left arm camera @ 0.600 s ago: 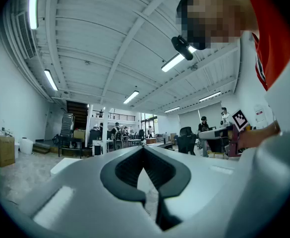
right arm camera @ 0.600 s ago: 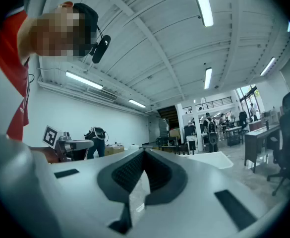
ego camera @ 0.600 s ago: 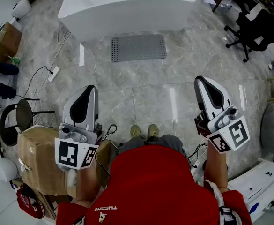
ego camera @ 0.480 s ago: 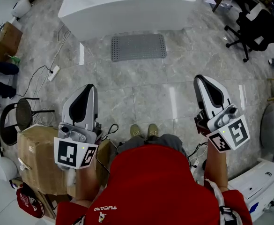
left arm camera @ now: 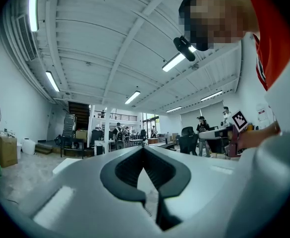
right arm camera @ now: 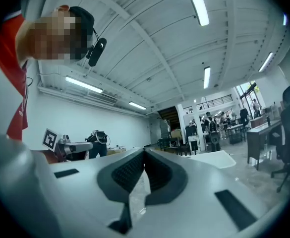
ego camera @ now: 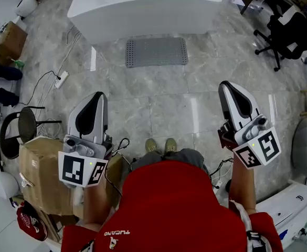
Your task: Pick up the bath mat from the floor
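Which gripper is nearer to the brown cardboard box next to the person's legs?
Left. The left gripper is held right beside the cardboard box, on the same side; the right gripper is across the person's body from it.

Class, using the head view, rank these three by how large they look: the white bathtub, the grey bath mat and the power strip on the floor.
Largest to smallest:
1. white bathtub
2. grey bath mat
3. power strip

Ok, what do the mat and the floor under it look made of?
Mat: grey, probably rubber or soft plastic, matte; rows of small dots or holes cover it. Floor: polished stone-look tile, likely marble or ceramic; grey veining, grout lines and light glare.
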